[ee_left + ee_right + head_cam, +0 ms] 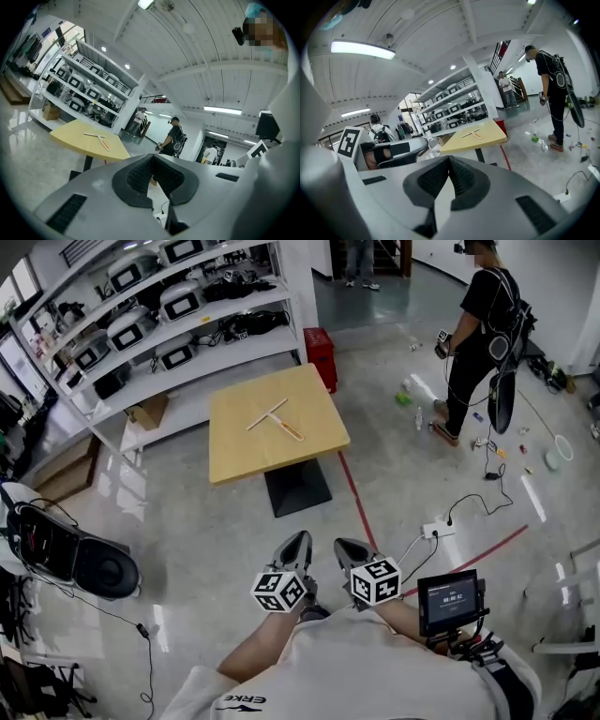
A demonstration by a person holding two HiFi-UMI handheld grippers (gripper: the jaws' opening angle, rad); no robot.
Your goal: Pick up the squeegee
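Standing well ahead of the person is the yellow desk (244, 454). Left tool (302, 538) and right tool (343, 546) hang side by side, jaws pressed together, holding nothing. The squeegee (275, 419) lies flat near the desk's middle.

Bright ceiling tube lights (363, 48); floor (412, 474) glare; fisheye edges dark, warped; faces mosaicked.

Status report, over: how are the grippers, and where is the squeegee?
Left gripper, right gripper: jaws shut, empty, held near body. Squeegee flat on yellow table, far ahead. Nothing in between.
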